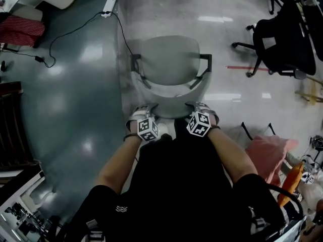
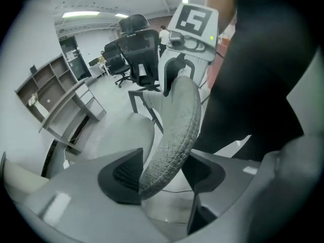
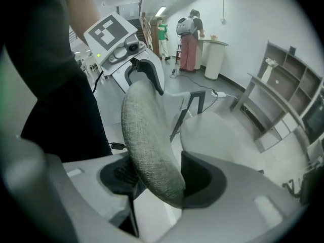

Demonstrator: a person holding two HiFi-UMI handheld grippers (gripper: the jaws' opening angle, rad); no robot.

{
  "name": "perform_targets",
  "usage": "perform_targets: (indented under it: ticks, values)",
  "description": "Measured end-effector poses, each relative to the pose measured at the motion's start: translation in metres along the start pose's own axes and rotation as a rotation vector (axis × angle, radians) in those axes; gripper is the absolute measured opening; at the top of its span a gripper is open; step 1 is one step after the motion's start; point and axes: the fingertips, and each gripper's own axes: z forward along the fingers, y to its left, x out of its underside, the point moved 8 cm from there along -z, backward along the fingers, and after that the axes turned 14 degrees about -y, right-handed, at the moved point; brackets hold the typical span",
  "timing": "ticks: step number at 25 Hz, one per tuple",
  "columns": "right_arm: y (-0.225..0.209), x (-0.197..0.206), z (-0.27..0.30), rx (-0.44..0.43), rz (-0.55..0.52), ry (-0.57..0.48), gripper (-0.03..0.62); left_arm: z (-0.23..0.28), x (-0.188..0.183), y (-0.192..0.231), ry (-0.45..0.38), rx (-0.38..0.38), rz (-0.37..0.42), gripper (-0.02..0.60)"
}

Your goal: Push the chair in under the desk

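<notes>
A grey chair [image 1: 169,67] with dark armrests stands on the floor right in front of me, its seat facing away. Its woven backrest top edge [image 1: 171,111] is nearest me. My left gripper [image 1: 145,111] straddles the left part of that edge and my right gripper [image 1: 198,108] the right part. In the left gripper view the backrest [image 2: 177,120] fills the gap between the jaws of my left gripper [image 2: 162,173] and touches both pads. The right gripper view shows the same: the backrest [image 3: 147,130] sits wedged in my right gripper [image 3: 157,178].
Black office chairs [image 1: 282,39] stand at the far right. A power strip [image 1: 107,6] with its cable lies on the floor at the far left. A pink bag [image 1: 267,153] sits at my right. Grey shelf units [image 3: 283,95] line the wall, and people stand by a white counter [image 3: 215,57].
</notes>
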Motion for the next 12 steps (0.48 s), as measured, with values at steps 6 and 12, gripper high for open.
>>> perform_targets:
  ticks: [6, 12]
  values:
    - [-0.004, 0.001, 0.003, 0.0, -0.013, 0.029, 0.225, 0.014, 0.002, 0.007, 0.052, 0.051, 0.028, 0.242]
    - [-0.007, 0.001, 0.002, -0.011, -0.016, 0.035, 0.218, 0.018, -0.001, 0.011, 0.092, 0.081, 0.0, 0.225]
